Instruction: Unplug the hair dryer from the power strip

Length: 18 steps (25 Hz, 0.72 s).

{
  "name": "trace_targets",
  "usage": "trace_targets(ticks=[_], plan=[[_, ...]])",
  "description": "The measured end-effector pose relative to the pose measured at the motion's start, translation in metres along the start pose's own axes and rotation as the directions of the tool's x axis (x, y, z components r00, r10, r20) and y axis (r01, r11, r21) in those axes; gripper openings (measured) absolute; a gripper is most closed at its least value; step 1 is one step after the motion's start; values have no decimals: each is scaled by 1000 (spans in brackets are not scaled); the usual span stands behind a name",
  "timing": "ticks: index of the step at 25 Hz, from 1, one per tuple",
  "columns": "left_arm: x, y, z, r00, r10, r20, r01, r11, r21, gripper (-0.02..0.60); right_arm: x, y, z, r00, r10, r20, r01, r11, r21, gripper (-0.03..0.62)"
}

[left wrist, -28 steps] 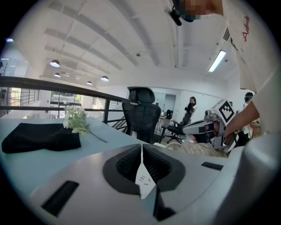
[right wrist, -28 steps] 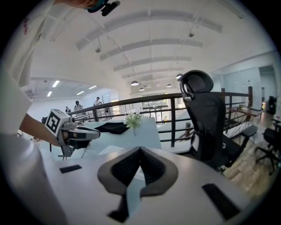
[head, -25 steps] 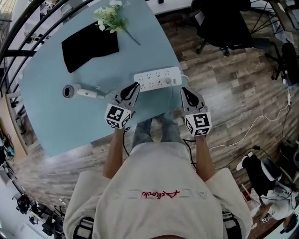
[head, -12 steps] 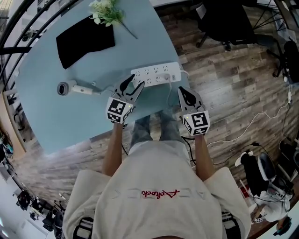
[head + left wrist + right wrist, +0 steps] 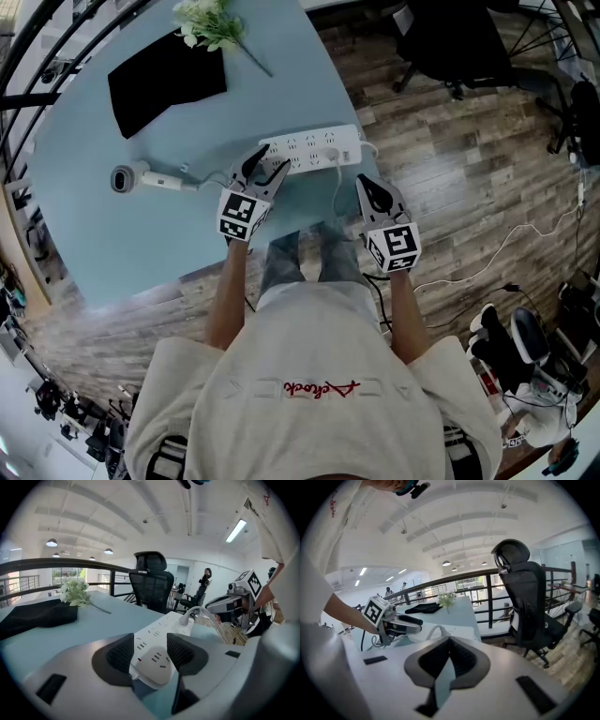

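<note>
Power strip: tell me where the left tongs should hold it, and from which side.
Grip the power strip at its near end, across its narrow width, coming in along its length from the end opposite the plug. The body is long, flat and slim, and that end sits between the opening left tongs, pads not yet pressing.

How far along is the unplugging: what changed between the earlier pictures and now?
The left gripper moved forward to the near end of the power strip; its jaws, shut before, are opening, with that end between them, not gripped. The right gripper stays shut, empty; the plug is still in, the hair dryer unmoved.
</note>
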<state>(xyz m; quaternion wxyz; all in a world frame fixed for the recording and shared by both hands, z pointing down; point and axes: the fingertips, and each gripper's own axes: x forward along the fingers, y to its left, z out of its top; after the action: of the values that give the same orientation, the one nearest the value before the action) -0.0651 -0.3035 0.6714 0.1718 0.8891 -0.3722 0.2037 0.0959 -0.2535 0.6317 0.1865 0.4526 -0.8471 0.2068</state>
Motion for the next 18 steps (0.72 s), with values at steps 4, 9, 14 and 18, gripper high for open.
trace_targets(ticks=[4, 9, 14, 18], plan=[[3, 2, 0, 1000, 13, 7, -13, 1000, 14, 204, 3, -2, -2, 1000, 8, -6, -8, 1000, 2, 17], [3, 1, -1, 1000, 23, -6, -23, 999, 25, 204, 9, 1, -4, 999, 29, -14, -30, 999, -19, 18], [3, 2, -4, 999, 33, -11, -32, 999, 23, 204, 18, 10, -11, 996, 77, -37, -80, 994, -77, 97], [3, 2, -4, 999, 32, -15, -31, 999, 19, 204, 22, 7, -13, 996, 81, -39, -85, 991, -104, 201]])
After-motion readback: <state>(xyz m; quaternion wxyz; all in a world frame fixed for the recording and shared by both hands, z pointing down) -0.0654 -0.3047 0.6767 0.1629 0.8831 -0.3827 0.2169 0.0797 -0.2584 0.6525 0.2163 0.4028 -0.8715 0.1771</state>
